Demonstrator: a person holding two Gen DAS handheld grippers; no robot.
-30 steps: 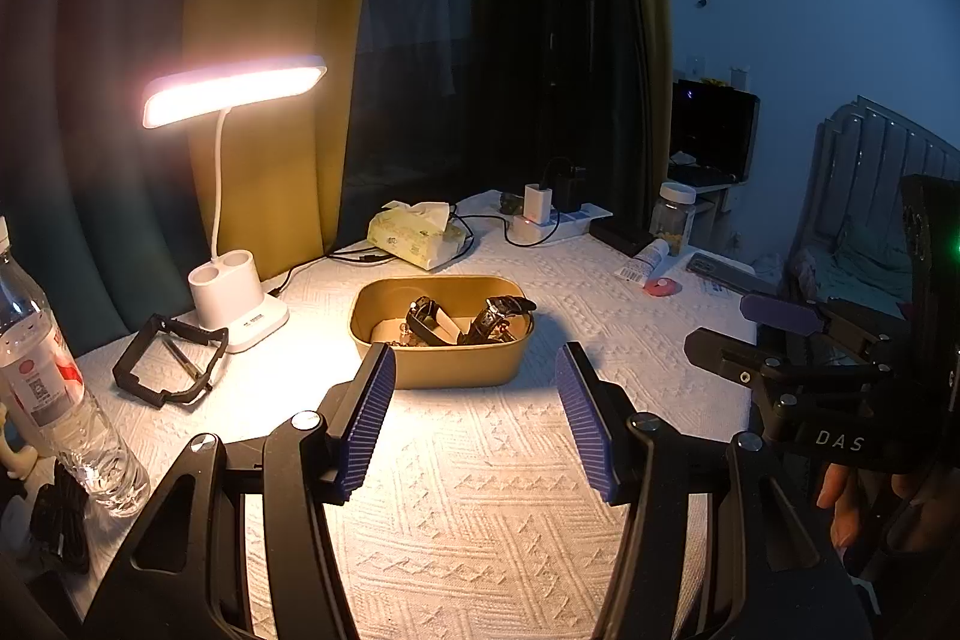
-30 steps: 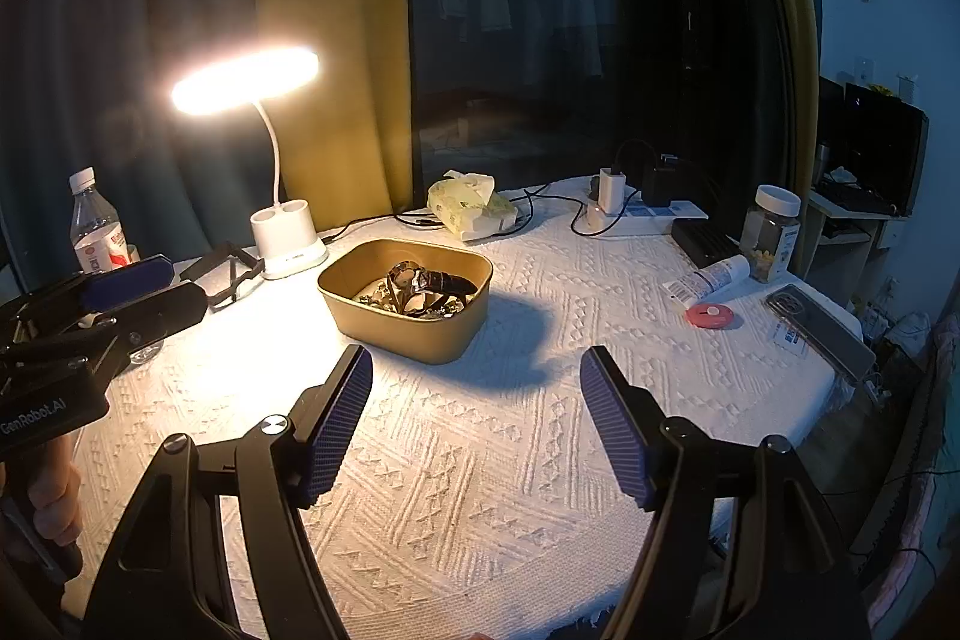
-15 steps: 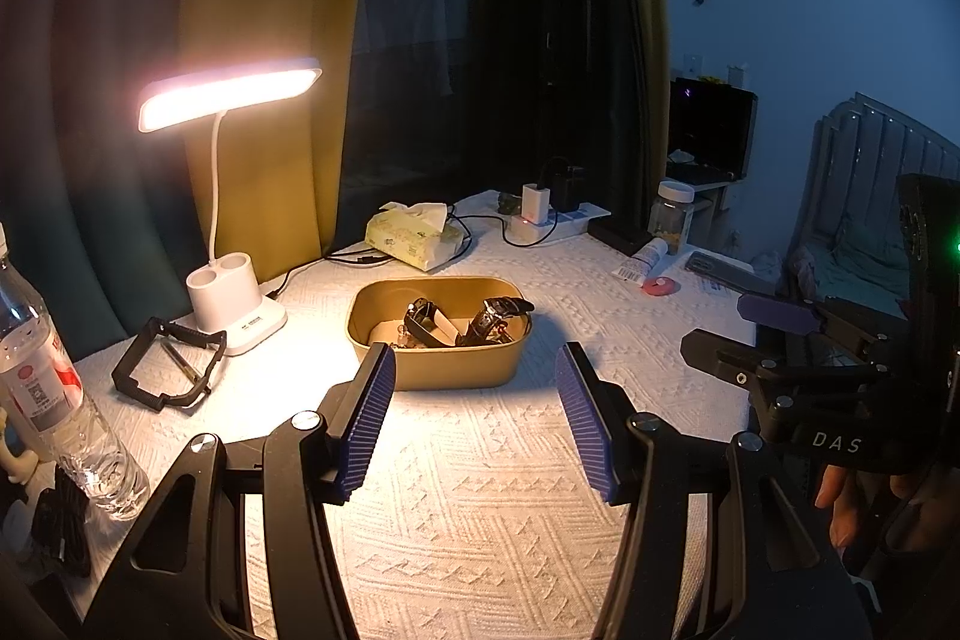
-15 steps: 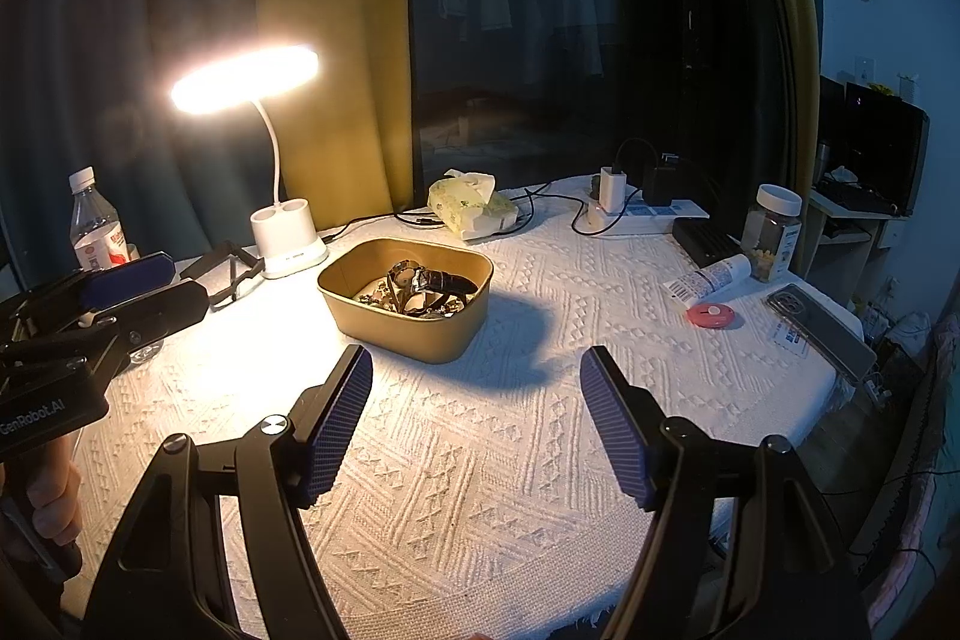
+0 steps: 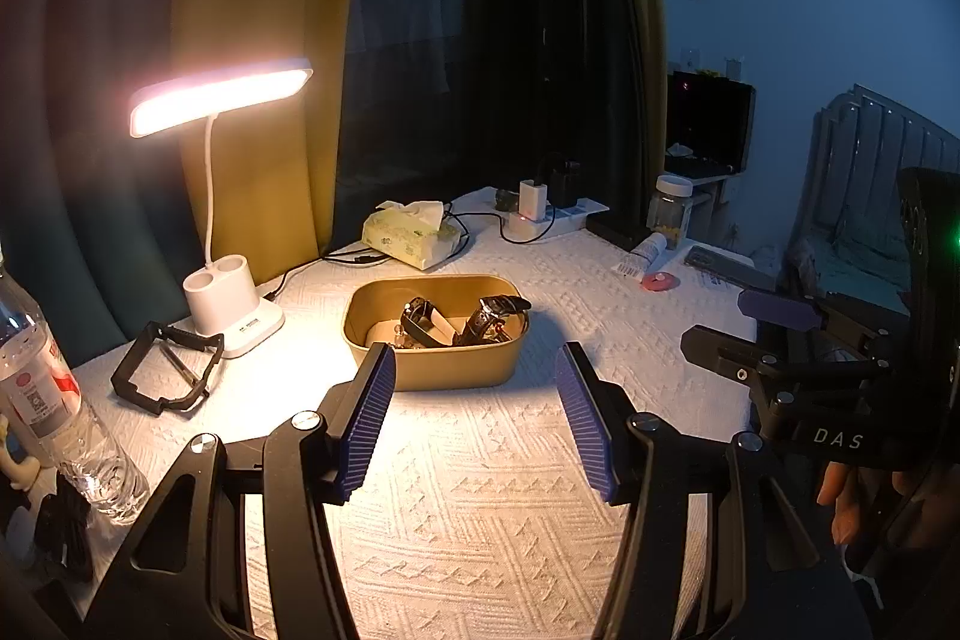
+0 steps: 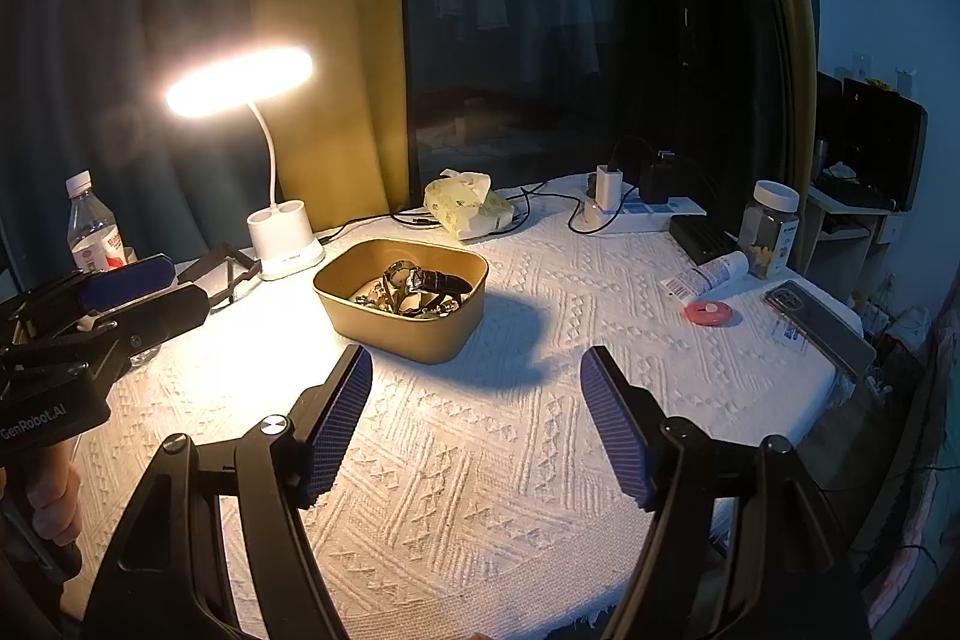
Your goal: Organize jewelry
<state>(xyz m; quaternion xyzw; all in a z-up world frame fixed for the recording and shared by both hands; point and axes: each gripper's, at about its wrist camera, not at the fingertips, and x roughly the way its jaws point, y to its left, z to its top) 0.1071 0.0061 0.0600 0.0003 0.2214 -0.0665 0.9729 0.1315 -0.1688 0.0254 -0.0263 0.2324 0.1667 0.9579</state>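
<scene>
Jewelry (image 6: 414, 289) sits heaped in the tan tray (image 5: 456, 370) at twelve o'clock from both our tools: watches and smaller pieces tangled together, nothing of it on the white cloth (image 6: 510, 460). Our left gripper (image 5: 474, 424) and right gripper (image 6: 477, 418) hang above the cloth short of the tray, fingers spread wide and holding nothing. We judge that this fits either pieces gathered into the tray or a pile waiting to be sorted; we cannot tell which. Any reach into the tray calls for care, since the watch straps overlap the small pieces. The lamp (image 6: 282, 244) stands at ten o'clock.
</scene>
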